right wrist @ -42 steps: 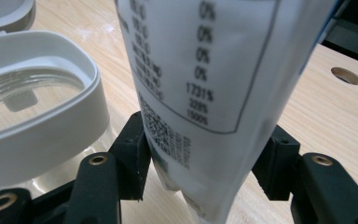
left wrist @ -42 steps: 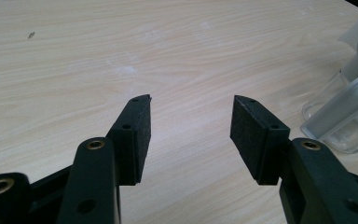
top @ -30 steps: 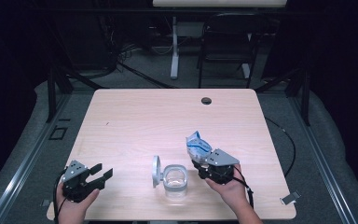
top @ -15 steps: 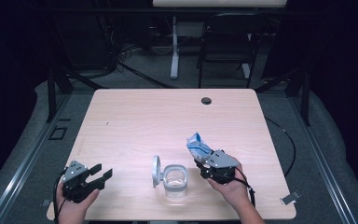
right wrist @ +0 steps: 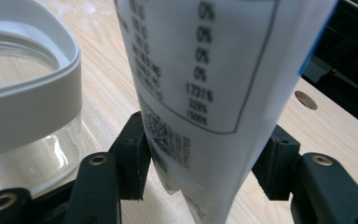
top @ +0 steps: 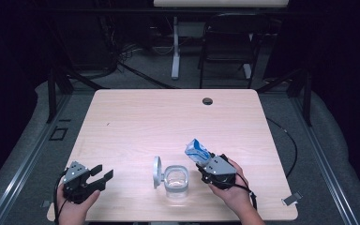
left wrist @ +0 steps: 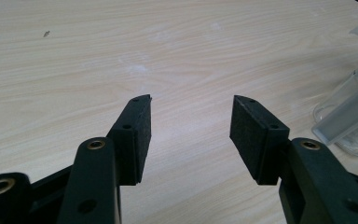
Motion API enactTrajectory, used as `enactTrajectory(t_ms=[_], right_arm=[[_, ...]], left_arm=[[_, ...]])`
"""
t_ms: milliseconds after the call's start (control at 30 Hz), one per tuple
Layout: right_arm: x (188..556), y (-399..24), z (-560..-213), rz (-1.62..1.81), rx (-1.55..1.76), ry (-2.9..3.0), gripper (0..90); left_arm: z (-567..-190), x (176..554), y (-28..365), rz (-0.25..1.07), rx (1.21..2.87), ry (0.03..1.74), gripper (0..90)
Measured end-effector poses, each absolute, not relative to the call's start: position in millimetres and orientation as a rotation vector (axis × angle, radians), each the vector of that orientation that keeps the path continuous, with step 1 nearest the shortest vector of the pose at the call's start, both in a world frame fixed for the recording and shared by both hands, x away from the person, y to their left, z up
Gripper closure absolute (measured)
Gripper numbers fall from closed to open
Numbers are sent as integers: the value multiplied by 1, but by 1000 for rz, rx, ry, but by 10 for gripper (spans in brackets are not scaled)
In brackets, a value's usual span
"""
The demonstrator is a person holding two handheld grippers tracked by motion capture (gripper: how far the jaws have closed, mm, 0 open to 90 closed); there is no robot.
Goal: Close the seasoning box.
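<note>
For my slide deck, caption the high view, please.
Right gripper holds a blue-and-white packet beside an open clear jar; left gripper waits open.

Light wood table point(top: 136, 126) set on grey floor point(top: 23, 140); round cable hole point(top: 207, 101) seen near 1 o'clock edge. Dark chair point(top: 227, 51) placed beyond, at 12 o'clock. Surroundings kept black, unlit.

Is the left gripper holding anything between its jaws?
No, the left gripper stands open in its own view, with bare wooden table between its black pads.
</note>
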State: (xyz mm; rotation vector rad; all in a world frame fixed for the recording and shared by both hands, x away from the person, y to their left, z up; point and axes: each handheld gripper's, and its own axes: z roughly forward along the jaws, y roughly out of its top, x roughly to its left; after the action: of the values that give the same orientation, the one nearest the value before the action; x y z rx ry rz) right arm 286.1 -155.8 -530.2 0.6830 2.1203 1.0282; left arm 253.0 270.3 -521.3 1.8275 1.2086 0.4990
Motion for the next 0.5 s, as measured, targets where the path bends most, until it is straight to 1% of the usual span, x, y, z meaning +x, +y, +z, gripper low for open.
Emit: enactTrajectory(t_ms=[500], right_arm=[[280, -152, -531, 921, 611, 2112, 451]], left_arm=[[-521, 253, 272, 497, 1825, 1211, 488]])
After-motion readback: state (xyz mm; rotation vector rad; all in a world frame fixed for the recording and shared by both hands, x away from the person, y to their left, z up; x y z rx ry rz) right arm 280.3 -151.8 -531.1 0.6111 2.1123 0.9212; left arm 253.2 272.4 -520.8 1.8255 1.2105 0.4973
